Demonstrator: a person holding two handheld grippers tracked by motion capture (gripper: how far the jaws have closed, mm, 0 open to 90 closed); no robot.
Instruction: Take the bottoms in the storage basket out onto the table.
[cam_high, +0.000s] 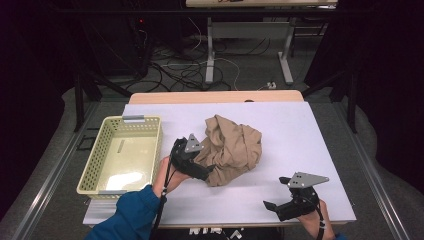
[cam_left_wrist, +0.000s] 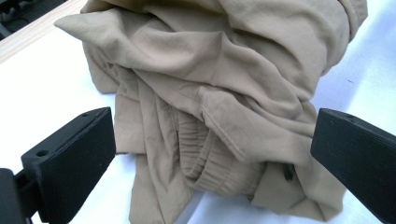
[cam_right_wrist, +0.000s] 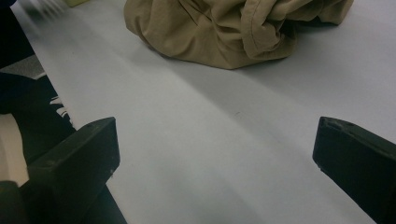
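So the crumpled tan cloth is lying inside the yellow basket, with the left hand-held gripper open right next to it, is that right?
Not quite. The cloth lies on the white table, to the right of the basket, not inside it; the high view shows this. The rest holds: the left hand-held gripper is open right at the cloth's edge.

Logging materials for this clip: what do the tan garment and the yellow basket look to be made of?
Tan garment: thin woven cloth, matte; it lies in soft creases, with a gathered waistband and stitched seams. Yellow basket: likely moulded plastic, slightly glossy; rigid walls pierced by regular holes.
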